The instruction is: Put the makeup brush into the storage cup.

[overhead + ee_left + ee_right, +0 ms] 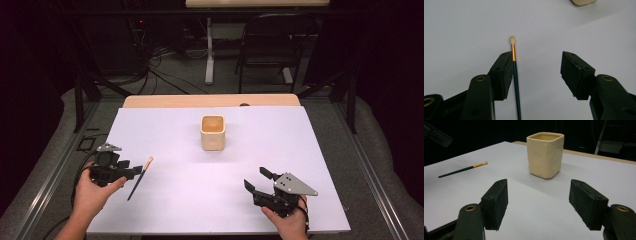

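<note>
We note one brush (pixel 140 178) lying flat at the left of the white sheet (pixel 190 200), and one cream square cup (pixel 213 132) upright near the middle of the sheet, well apart from the brush. Nothing lies between brush and cup; the sheet there is bare.

The left gripper (pixel 136 171) sits low at the sheet's left edge. In the left gripper view we see the brush (pixel 515 82) between its jaws, just against the inner face of the left-hand jaw, with a wide gap to the other jaw. The jaws are partly open and do not clamp the handle.

The brush's long axis runs from the near-left edge toward the far middle, its pale tip pointing away from the person, the dark handle toward them, a gold ferrule between.

The right gripper (pixel 259 181) hovers near the front right, jaws wide apart and empty, facing the cup (pixel 545 155).

Two grippers in all.
</note>
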Motion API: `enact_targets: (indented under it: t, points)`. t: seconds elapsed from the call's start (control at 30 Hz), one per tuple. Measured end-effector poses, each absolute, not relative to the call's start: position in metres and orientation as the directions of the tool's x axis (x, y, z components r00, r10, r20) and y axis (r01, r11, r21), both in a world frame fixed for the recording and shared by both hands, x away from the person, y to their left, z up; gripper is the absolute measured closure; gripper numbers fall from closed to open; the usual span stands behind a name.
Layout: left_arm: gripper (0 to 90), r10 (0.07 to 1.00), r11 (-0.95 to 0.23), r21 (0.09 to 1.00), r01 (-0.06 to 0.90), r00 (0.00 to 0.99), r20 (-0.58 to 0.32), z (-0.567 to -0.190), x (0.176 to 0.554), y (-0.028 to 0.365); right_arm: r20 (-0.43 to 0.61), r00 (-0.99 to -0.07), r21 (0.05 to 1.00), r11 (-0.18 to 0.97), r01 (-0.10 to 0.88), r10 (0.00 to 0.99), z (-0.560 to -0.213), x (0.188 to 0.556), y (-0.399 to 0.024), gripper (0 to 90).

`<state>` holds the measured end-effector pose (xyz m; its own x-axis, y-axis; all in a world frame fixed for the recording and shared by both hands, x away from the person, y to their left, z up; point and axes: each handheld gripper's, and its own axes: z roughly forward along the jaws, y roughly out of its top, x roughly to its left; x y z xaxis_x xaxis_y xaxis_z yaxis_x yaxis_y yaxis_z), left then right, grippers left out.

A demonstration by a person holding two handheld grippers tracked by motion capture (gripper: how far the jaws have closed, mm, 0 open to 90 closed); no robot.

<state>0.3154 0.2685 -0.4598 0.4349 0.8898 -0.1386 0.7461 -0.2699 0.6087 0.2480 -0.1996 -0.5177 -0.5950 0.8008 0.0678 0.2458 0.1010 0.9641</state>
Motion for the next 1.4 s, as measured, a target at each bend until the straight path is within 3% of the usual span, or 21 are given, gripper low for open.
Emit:
enact_targets:
  t: [1.4]
  points:
    - [44.2, 0.911, -0.316, 0.486, 0.815, 0.404, -0.085, -0.451, 0.340, 0.261, 0.077, -0.609, 0.958, 0.111, 0.265, 0.789, -0.520, 0.256, -0.198, 31.9]
